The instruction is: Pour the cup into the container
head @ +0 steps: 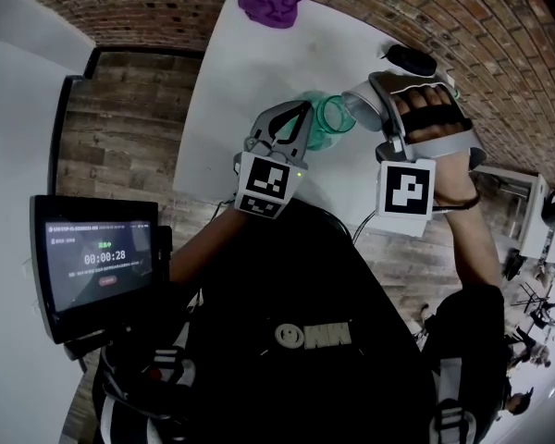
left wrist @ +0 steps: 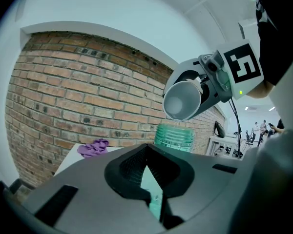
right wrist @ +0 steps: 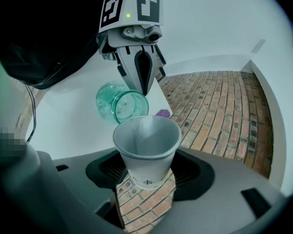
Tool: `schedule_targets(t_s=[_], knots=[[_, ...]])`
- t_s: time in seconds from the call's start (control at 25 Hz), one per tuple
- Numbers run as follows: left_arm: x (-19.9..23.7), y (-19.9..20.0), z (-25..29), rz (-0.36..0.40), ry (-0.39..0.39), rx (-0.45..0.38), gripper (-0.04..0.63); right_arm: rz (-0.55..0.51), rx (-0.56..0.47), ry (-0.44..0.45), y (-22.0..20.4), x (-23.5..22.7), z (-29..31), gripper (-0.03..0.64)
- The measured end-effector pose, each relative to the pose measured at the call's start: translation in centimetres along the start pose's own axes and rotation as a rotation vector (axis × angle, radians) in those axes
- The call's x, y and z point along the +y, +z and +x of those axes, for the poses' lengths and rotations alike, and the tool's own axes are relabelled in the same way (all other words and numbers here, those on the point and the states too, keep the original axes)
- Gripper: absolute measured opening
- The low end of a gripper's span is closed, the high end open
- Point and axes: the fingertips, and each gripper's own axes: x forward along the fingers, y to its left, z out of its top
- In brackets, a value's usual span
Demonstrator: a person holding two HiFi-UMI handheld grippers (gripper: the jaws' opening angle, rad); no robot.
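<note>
**Cup tipped over the container mouth, pour in hand**

Nearest, lower frame of the right gripper view: the right gripper (right wrist: 146,177) is clamped on the base of a white paper cup (right wrist: 146,145). The grip is firm enough that the rim looks slightly out of round. A gloved hand (head: 435,118) carries it at right of centre in the head view.

Left gripper view, lower centre: the left gripper (left wrist: 152,177) is closed on the wall of the green ribbed container (left wrist: 175,135), and teal shows in the slit between the jaws.

Both of the task's things sit at centre of the head view. The cup is just right of the container and leans toward it. From the left gripper view the cup lip hangs directly above the container's top. I see no stream, and the cup interior looks pale and bare. I cannot tell whether the container's base touches the table.

Judgement on the step:
- Roll the right wrist slowly and hold the lip over the opening.
- Don't squeeze harder, because a buckled rim would send the flow sideways.
- Hold the container steady with its mouth angled up to meet the lip.

Beyond them:
- A white table (head: 250,72) fills the upper middle of the head view.
- 1 purple cloth (head: 271,3) lies at its far top edge.
- 1 dark object (head: 412,60) lies at upper right, too small to identify.
- A timer screen (head: 97,262) stands at lower left.
- A wood floor (head: 120,128) shows at left.
- A brick wall (left wrist: 88,87) closes the far side.
</note>
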Motion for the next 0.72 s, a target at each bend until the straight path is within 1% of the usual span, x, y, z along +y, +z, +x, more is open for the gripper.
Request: schedule_targets(t_s=[0.4, 0.72], knots=[[0.07, -0.11, -0.03, -0.002, 0.003, 0.003, -0.003, -0.102, 0.016, -0.037, 0.24, -0.59, -0.23, 0.278], [0.06, -0.01, 0.01, 0.0, 0.003, 0.004, -0.002, -0.124, 0.014, -0.045, 0.38, -0.59, -0.23, 0.278]])
